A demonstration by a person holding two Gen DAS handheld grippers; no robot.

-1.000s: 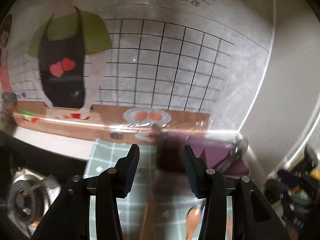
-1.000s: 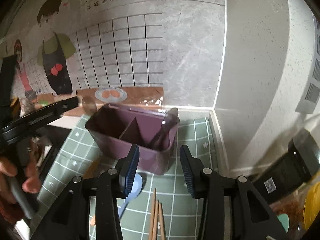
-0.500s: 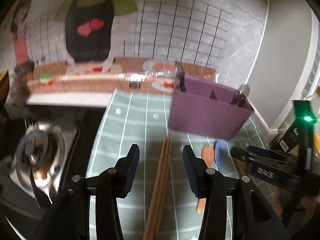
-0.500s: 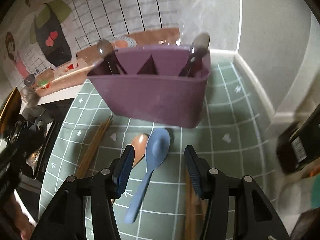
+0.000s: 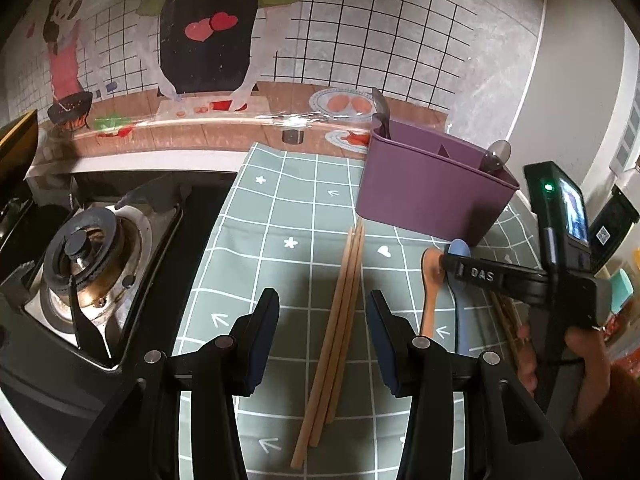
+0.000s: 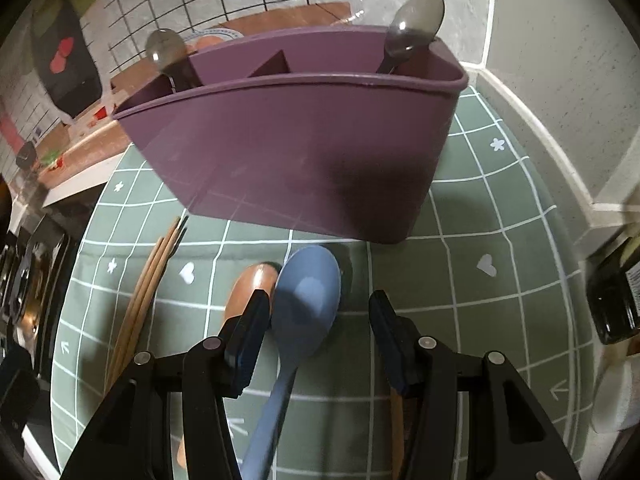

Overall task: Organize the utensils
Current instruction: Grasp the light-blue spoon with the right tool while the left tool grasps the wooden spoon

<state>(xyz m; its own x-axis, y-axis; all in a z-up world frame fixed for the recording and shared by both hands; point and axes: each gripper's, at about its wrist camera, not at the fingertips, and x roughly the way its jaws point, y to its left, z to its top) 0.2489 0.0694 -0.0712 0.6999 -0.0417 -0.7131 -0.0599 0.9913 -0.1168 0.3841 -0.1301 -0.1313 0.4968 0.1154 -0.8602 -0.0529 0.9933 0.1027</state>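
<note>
The blue spoon [image 6: 306, 300] is lying on the green checked mat [image 6: 460, 272] just in front of the purple utensil caddy [image 6: 304, 152], its bowl toward the caddy and its handle running back toward the camera. The brown spoon [image 6: 250, 292] is lying touching its left side, and a bundle of wooden chopsticks [image 5: 340, 320] is resting further left. Two metal spoons [image 6: 416, 16] are already standing in the caddy's end compartments.

The right gripper [image 6: 316, 316] has come down from above the caddy and is now straddling the blue spoon's bowl, jaws wide and empty, pads not pressing on it. The left gripper [image 5: 322, 332], also wide and holding nothing, has swung down over the chopsticks. A gas burner [image 5: 84, 252] is sitting far left.

Both hands look to be lining up for a pick, so sorting is part done; the loose pieces are still waiting.
</note>
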